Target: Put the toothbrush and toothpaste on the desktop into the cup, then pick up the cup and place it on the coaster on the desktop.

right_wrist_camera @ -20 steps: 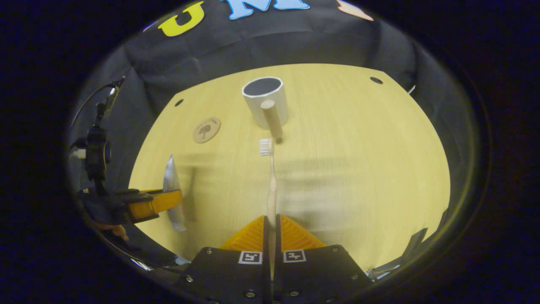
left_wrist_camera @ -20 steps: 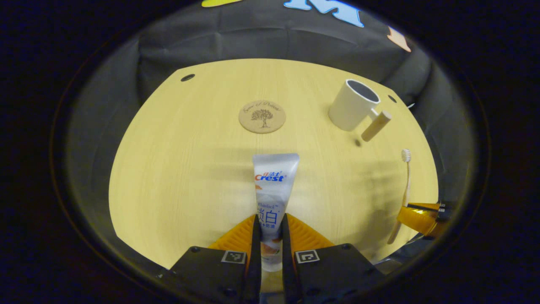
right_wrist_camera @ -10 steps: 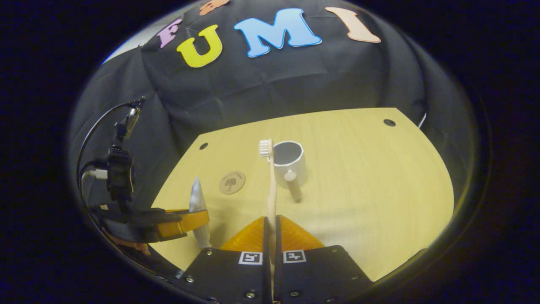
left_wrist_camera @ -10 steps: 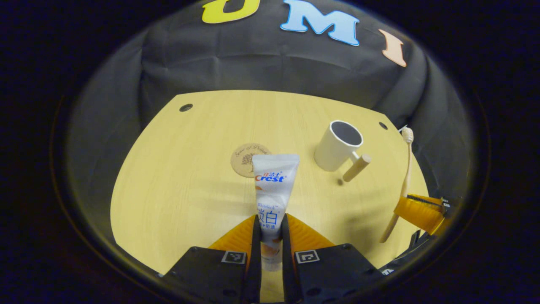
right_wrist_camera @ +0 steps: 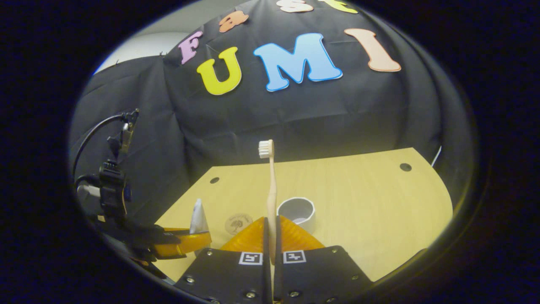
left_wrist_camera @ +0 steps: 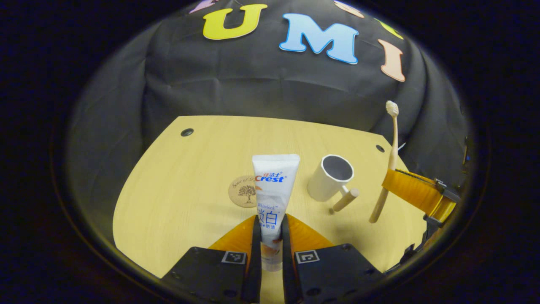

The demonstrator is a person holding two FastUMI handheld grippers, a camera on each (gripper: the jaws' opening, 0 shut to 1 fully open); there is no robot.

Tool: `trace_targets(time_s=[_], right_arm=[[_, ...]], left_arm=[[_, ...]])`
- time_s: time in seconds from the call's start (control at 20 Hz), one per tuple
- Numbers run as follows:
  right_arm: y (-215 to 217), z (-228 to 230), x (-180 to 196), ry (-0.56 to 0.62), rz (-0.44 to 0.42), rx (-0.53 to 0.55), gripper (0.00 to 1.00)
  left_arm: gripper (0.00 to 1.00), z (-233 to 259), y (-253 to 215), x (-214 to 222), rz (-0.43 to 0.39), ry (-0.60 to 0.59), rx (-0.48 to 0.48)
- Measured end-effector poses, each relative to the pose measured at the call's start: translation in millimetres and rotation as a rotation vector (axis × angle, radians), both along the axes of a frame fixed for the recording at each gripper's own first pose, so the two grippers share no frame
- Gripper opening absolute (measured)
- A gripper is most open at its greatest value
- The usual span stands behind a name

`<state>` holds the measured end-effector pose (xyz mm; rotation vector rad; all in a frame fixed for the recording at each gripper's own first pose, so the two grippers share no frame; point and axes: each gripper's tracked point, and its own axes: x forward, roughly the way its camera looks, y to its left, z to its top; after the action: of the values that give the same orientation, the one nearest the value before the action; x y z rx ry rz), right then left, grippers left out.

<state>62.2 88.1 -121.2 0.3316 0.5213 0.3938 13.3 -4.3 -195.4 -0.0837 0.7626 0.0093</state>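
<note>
The toothpaste [left_wrist_camera: 274, 190] is held by the left gripper [left_wrist_camera: 270, 236], whose fingers are closed on the lower end of the tube, so that its long axis runs straight out ahead of the fingers with the flat crimped end farthest away. The toothbrush [right_wrist_camera: 270, 185] is clamped low on its handle by the right gripper [right_wrist_camera: 270, 236], the fingers nearly together, and it is carried upright with the bristles at the top. Both things are lifted clear of the bench [left_wrist_camera: 177, 185].

The cup [left_wrist_camera: 330, 177] stands upright on the bench, its mouth open upward and its handle [left_wrist_camera: 346, 199] pointing toward the near right. In the left gripper view it lies ahead and just to the right of the tube's far end; the coaster [left_wrist_camera: 244, 191] lies just to the left, partly hidden behind the tube. In the right gripper view the cup [right_wrist_camera: 296, 211] sits just right of the toothbrush shaft and below the bristles.

The right gripper is judged the nearer to the cup. For insertion, the toothbrush would need to be brought over the mouth and lowered along its long axis.
</note>
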Motion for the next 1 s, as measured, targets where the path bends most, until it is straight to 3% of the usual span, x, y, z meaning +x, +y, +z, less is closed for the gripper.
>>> trace_targets(time_s=[0.5, 0.7, 1.0], right_arm=[[-7.4, 0.2, 84.8, -0.145, -0.049, 0.031, 0.03], [-3.9, -22.1, 108.3, -0.122, -0.053, -0.013, 0.03], [11.2, -53.6, 114.2, -0.076, -0.004, -0.062, 0.04]], left_arm=[[0.28, 34.4, 0.8, 27.2, 0.066, -0.143, -0.01], [0.27, 37.7, 1.8, 31.3, 0.085, -0.149, 0.005], [0.28, 34.7, 10.7, 31.7, 0.12, -0.137, 0.003]])
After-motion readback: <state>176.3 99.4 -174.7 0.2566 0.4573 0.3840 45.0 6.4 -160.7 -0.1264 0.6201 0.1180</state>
